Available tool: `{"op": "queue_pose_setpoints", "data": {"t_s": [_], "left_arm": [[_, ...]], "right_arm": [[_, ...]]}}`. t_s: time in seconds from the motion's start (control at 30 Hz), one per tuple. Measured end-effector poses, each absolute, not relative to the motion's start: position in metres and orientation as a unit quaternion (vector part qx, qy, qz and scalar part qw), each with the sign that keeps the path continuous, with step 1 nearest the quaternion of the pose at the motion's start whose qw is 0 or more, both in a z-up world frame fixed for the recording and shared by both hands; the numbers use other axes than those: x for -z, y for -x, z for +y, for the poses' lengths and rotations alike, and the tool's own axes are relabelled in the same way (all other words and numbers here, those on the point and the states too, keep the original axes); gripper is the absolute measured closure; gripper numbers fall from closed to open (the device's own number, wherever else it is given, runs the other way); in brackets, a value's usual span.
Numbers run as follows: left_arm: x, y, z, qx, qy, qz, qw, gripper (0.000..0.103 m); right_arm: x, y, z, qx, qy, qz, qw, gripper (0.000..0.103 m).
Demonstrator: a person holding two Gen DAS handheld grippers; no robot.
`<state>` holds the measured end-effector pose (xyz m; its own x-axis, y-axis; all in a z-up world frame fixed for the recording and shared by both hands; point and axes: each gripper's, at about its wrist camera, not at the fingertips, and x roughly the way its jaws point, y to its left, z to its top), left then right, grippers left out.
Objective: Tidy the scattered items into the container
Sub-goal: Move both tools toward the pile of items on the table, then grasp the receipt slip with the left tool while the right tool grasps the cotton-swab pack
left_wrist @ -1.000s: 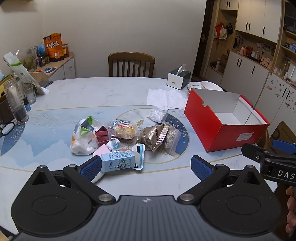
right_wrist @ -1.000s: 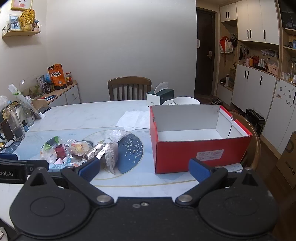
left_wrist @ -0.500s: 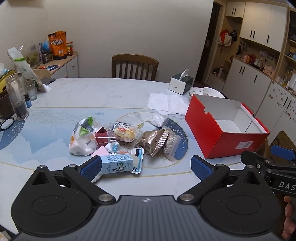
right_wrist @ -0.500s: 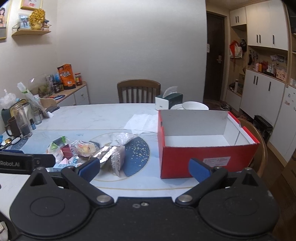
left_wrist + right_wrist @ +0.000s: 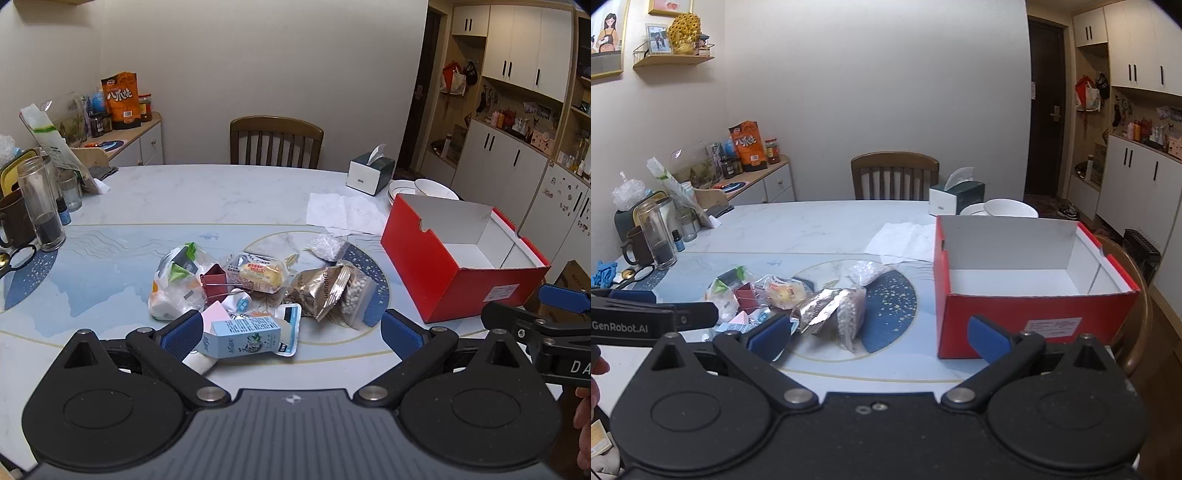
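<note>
Now I have pulled both grippers back a bit, left gripper (image 5: 291, 326) and right gripper (image 5: 879, 334) jaws wide open, snack pile (image 5: 258, 284) messy, red box (image 5: 1034, 291) empty.

a home dining room. a round marble-look table (image 5: 207, 195) fills the middle, with a wooden chair (image 5: 276, 142) pushed in at its far side and a tissue box (image 5: 370, 173) and stacked white bowls (image 5: 421, 188) on the right. tall white cupboards (image 5: 517, 122) line the right wall beside a dark door (image 5: 1044, 110). a low sideboard (image 5: 768, 184) at far left holds snack bags and jars, and framed pictures (image 5: 605, 37) hang above a small shelf (image 5: 674, 59).
</note>
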<state>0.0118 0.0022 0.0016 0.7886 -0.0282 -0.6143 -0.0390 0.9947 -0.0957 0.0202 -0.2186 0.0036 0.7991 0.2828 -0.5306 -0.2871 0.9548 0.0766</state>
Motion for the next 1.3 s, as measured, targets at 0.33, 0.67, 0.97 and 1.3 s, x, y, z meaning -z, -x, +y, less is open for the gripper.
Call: {"op": "queue_pose_setpoints", "data": {"t_s": [0.33, 0.67, 0.97, 1.3], "left_arm": [[0.014, -0.036, 0.017, 0.017, 0.019, 0.327, 0.945, 0.000], [0.040, -0.055, 0.033, 0.055, -0.025, 0.341, 0.938, 0.000], [0.069, -0.073, 0.044, 0.087, -0.061, 0.354, 0.929, 0.001], [0.087, -0.092, 0.048, 0.127, -0.100, 0.357, 0.920, 0.006]], "right_arm": [[0.002, -0.039, -0.193, -0.155, 0.009, 0.289, 0.945, 0.001], [0.021, -0.068, -0.171, -0.162, -0.007, 0.332, 0.929, 0.002], [0.039, -0.101, -0.146, -0.151, 0.025, 0.348, 0.925, 0.003], [0.063, -0.140, -0.135, -0.136, 0.040, 0.381, 0.914, 0.018]]}}
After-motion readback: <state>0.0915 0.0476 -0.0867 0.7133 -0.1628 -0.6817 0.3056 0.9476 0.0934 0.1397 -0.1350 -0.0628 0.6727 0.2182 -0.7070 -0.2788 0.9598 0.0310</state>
